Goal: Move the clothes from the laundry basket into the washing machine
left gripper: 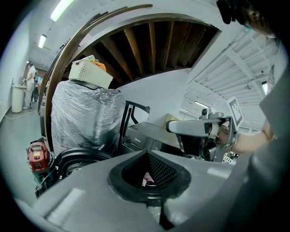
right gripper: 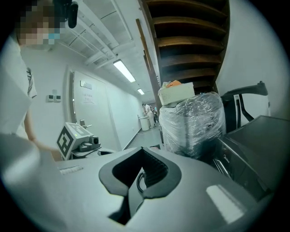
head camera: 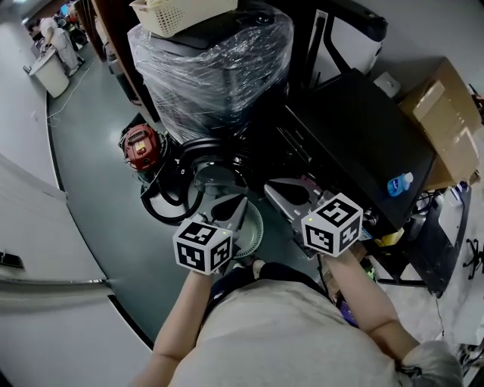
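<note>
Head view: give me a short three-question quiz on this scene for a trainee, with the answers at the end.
1. True or false: the basket sits on top of the wrapped stack.
2. What do the left gripper and right gripper hold? A) clothes B) nothing, both are shut C) a bottle
3. Fill in: in the head view, the red machine stands to the ____ of the wrapped stack.
Key: 1 true; 2 B; 3 left.
</note>
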